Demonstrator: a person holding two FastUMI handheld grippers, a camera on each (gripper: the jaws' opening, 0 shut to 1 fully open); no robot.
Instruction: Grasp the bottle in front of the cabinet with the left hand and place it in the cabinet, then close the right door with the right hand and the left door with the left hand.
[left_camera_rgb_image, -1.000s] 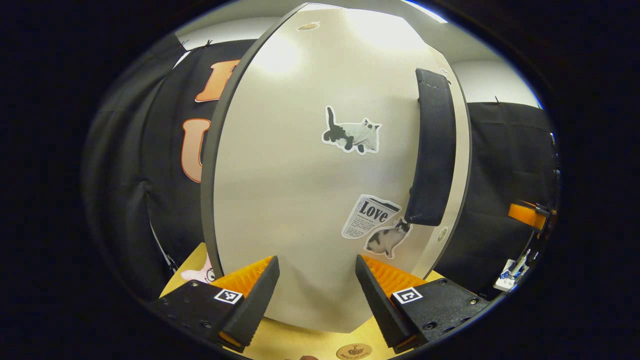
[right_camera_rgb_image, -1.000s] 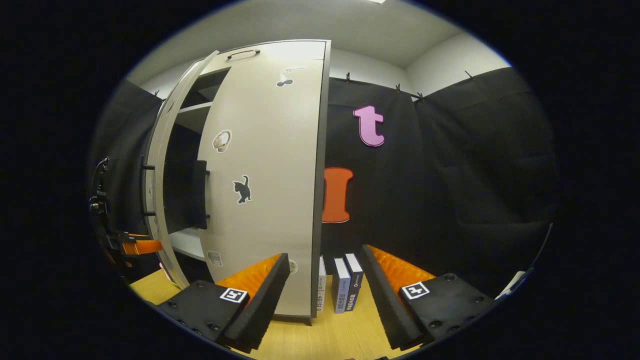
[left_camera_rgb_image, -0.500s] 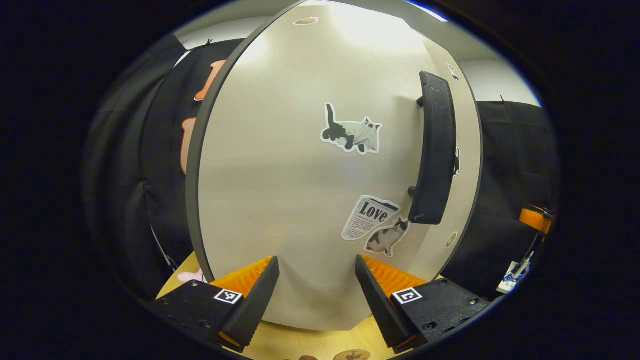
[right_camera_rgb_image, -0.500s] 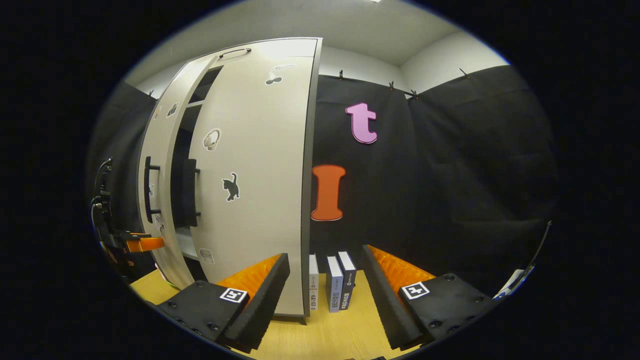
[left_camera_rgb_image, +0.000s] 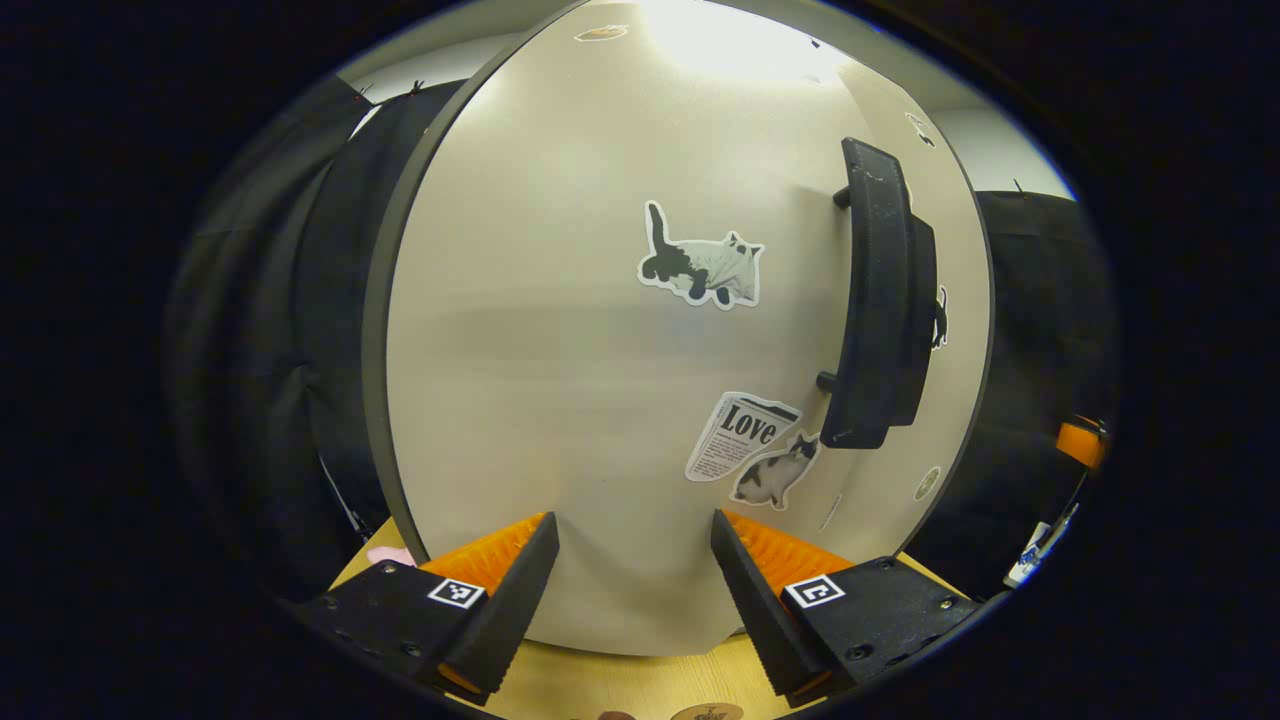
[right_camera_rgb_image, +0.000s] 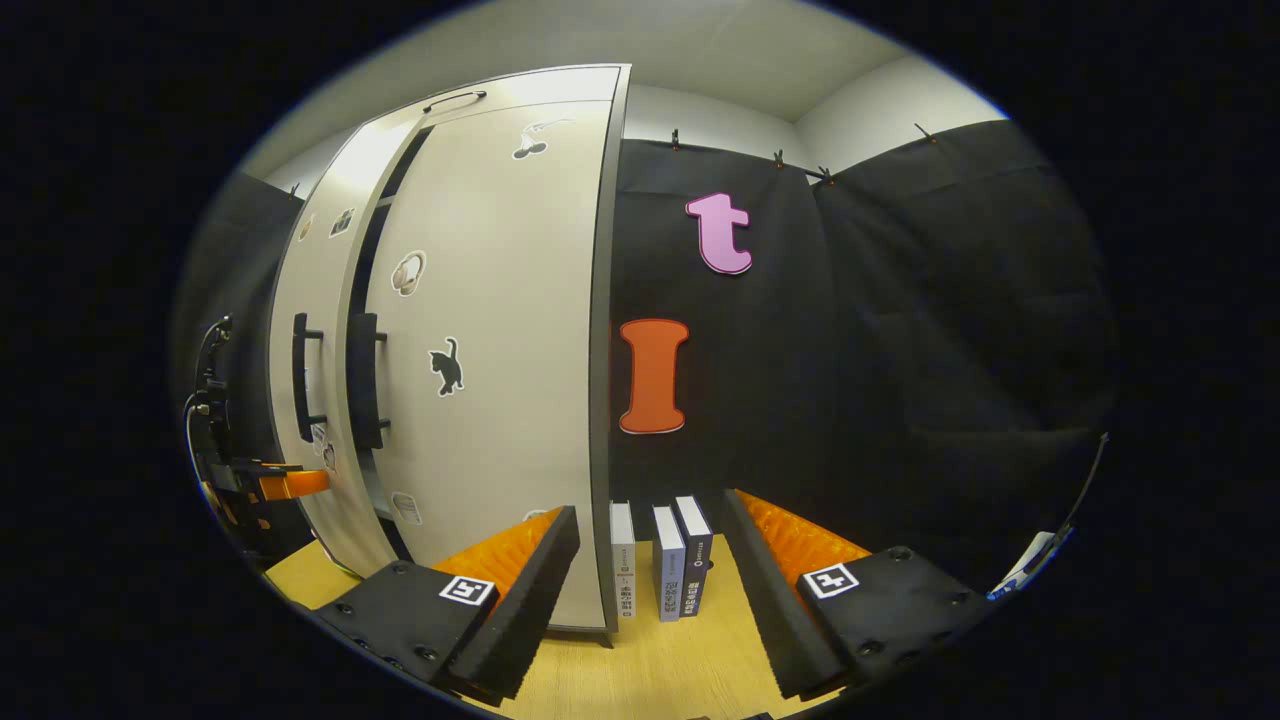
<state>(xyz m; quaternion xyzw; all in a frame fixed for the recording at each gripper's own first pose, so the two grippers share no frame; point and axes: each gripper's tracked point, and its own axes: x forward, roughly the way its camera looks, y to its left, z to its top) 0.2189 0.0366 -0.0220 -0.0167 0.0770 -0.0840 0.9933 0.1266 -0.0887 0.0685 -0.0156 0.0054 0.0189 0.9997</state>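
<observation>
One pale grey cabinet (right_camera_rgb_image: 500, 330) stands on the light wooden surface (right_camera_rgb_image: 640, 680). It has two doors, the left door (left_camera_rgb_image: 560, 330) and the right door (right_camera_rgb_image: 505, 400), and each carries one black bar handle (left_camera_rgb_image: 875, 300), two in all. Right of the cabinet stand three upright books (right_camera_rgb_image: 660, 570). On the left door I count three stickers, perhaps more near its top edge; the right door shows about five, some too small to tell.

The left door (right_camera_rgb_image: 300, 330) has swung nearly shut against the right door (right_camera_rgb_image: 490, 340); only a narrow gap remains.
</observation>
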